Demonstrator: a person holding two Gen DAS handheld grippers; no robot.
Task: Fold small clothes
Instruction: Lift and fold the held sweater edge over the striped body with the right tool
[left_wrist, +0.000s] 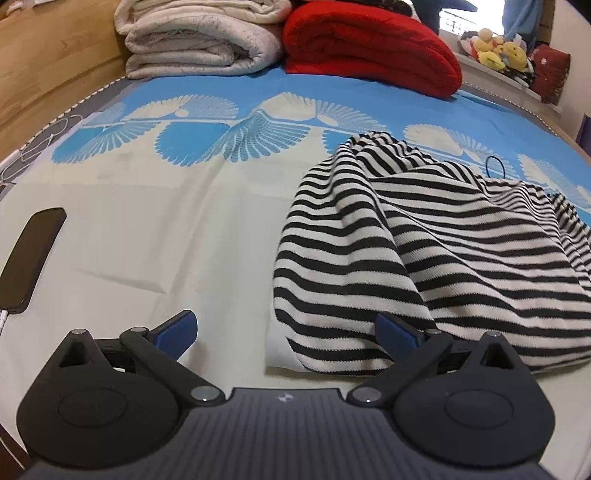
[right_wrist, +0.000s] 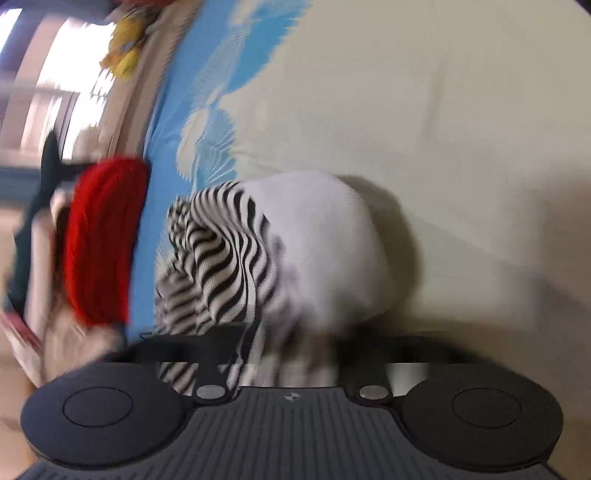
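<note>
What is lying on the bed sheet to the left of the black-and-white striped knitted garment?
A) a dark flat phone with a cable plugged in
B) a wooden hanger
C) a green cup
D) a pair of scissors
A: in the left wrist view a dark flat phone lies on the pale sheet, far left of the striped knitted garment, with a white cable at its near end.

The left wrist view looks forward and down across the bed sheet (left_wrist: 147, 229) from close above, upright, toward the folded blankets (left_wrist: 199, 40) at the far end. The right wrist view sits nearer, almost on the striped garment (right_wrist: 218, 254), rolled sideways and blurred. Both share the striped garment (left_wrist: 424, 251), the sheet and the red blanket (right_wrist: 103, 236).
</note>
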